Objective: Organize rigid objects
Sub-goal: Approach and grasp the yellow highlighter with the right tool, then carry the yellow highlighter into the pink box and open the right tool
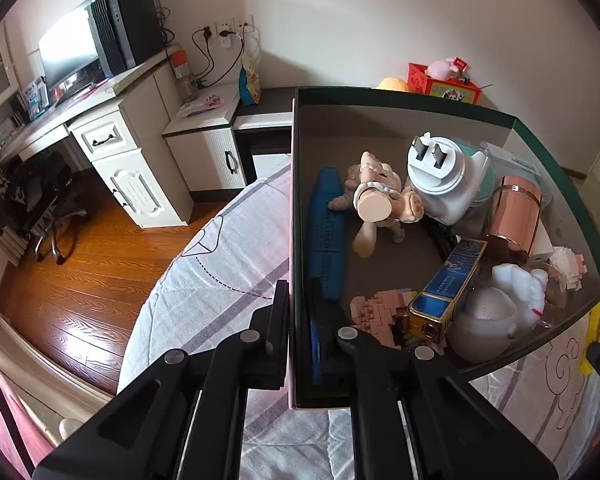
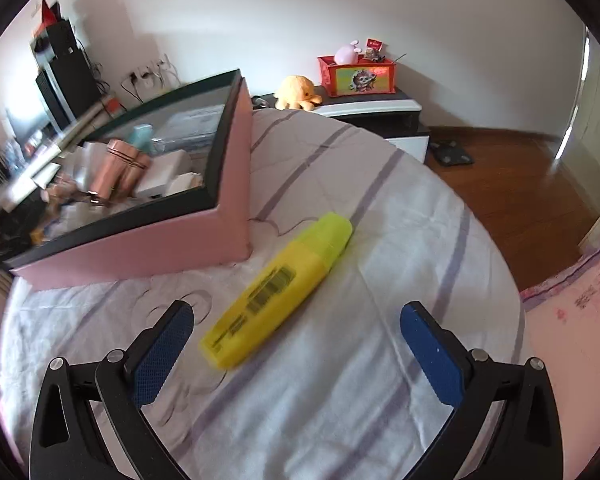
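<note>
- Mostly done: pink cardboard box with dark rim (image 1: 296, 184) on the bed already holds many trinkets; left tool (image 1: 298, 312) pinches its side wall
- Left: yellow plastic highlighter marker (image 2: 278, 288) lies on the striped bedsheet (image 2: 340, 400) beside the box; right tool (image 2: 296, 336) spread above it

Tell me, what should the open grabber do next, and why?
Probably ease the right gripper forward and down so its open fingers sit on either side of the yellow marker. The marker lies loose on the bedspread just ahead of the fingers, outside the pink box, while the left gripper is clamped on the box's wall.
</note>
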`<state>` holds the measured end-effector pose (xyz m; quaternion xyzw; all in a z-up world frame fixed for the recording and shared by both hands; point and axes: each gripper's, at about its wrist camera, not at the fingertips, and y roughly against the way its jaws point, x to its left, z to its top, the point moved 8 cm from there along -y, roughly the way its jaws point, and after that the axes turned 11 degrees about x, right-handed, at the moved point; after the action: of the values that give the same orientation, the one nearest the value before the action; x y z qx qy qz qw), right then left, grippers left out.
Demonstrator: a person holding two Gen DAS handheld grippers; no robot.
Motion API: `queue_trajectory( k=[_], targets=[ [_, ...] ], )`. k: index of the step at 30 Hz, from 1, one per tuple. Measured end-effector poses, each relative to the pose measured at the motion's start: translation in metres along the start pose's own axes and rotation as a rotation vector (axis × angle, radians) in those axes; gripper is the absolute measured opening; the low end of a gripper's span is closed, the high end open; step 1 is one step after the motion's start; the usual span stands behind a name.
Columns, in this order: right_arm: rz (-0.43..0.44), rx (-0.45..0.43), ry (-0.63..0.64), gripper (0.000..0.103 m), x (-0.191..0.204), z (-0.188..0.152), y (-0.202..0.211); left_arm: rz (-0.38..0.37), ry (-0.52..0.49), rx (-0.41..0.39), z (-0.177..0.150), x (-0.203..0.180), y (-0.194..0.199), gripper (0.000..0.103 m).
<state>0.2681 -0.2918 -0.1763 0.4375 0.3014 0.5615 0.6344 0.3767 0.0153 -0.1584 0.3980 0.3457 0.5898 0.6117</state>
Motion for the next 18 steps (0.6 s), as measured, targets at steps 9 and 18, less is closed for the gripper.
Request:
queue_trajectory(
  k=[9,18],
  targets=[
    [-0.08,-0.012,0.052,0.026,-0.013,0.012,-0.004,-0.009,-0.009,0.002,0.0,0.001,0.003,0.007],
    [-0.021,-0.069,0.056,0.026,-0.013,0.016,0.02,-0.018,-0.014,0.0,0.002,0.006,0.004,0.007]
  ],
)
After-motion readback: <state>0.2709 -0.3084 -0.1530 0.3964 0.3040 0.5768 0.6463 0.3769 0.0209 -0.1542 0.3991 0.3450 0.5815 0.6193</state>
